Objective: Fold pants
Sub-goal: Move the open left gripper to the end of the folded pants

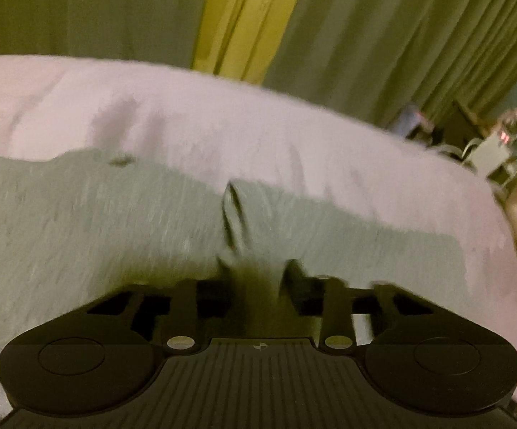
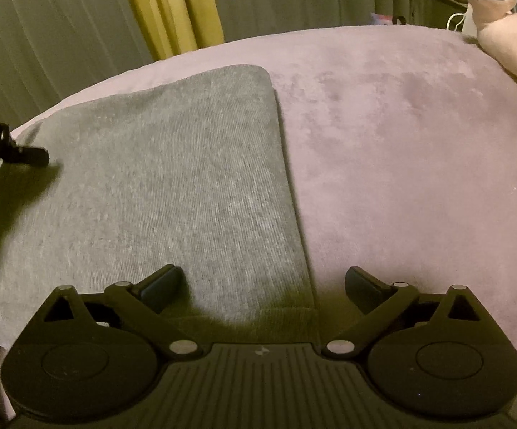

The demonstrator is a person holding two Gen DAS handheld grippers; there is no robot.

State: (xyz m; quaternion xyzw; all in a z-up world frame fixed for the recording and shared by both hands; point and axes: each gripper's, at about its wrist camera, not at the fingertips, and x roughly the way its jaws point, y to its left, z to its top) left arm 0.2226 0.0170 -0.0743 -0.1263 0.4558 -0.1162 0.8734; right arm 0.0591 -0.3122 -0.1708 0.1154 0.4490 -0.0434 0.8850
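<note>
Pants (image 2: 172, 178) of grey knit lie folded flat on the bed (image 2: 401, 143), whose cover is pale purple. Just ahead of the right tool (image 2: 264, 282), whose fingers stand wide apart and hold nothing, runs the straight right edge of the cloth. The left tool (image 1: 258, 271) has its fingers drawn narrow, pinched on a bunched fold of the pants directly in front of it; that view is blurred. Green and yellow curtains (image 2: 172, 10) hang beyond the bed. Far right of the right tool lies a pale pillow (image 2: 516, 53).
</note>
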